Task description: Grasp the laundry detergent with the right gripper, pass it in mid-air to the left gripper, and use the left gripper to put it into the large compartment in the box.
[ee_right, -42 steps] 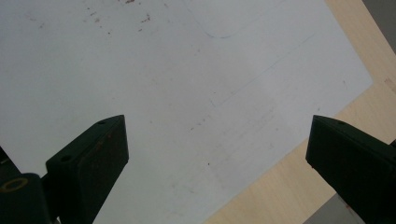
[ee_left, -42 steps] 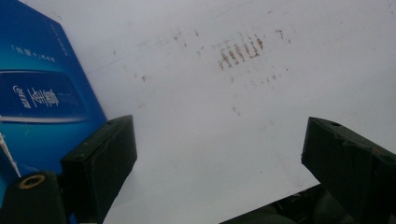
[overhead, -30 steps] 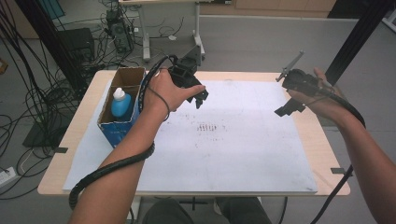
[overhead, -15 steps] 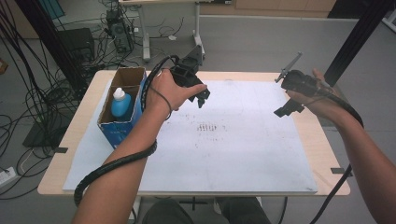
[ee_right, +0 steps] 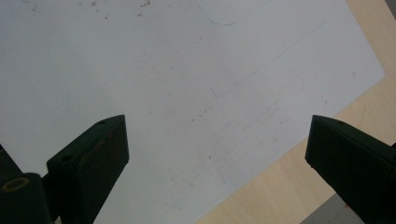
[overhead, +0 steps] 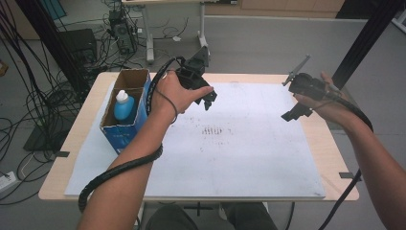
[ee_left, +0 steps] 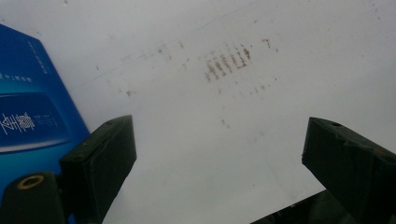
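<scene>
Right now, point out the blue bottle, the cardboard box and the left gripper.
blue bottle [overhead: 124,107]: high view, on its blue body below the white cap.
cardboard box [overhead: 120,139]: high view, on its blue front wall.
left gripper [overhead: 208,99]: high view, midway between its open fingertips.

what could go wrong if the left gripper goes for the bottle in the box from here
1. The blue bottle with the white cap sits deep in the open blue cardboard box, so the left gripper fingers might catch the box wall rather than the bottle.
2. The box looks light and stands near the edge of the wooden table; a bump may push or tip it.
3. The black cable trailing along the forearm could snag the box.
</scene>
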Tool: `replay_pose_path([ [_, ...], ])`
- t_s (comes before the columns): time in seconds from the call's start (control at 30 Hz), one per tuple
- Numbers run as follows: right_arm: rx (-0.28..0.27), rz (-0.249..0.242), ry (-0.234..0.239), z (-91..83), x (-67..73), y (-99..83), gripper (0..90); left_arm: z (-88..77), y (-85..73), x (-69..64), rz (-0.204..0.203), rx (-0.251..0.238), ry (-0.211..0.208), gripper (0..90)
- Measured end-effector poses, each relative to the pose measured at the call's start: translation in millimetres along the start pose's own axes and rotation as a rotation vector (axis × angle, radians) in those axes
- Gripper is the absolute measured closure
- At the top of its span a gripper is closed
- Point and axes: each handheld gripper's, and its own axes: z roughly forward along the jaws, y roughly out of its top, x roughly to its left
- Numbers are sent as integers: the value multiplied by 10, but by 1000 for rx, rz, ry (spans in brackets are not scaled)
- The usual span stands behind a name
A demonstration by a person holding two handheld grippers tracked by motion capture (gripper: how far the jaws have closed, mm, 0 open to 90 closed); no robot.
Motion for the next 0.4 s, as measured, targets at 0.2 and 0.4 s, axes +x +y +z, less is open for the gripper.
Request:
replay_pose_path([
  [0.2, -10, 8, 4, -11, 3, -23, 61, -33, 25, -20, 7, -3, 0, 103],
  [0.4, -20, 1, 12, 2, 17, -20, 61, -37, 25, -13, 9, -12, -14, 109],
])
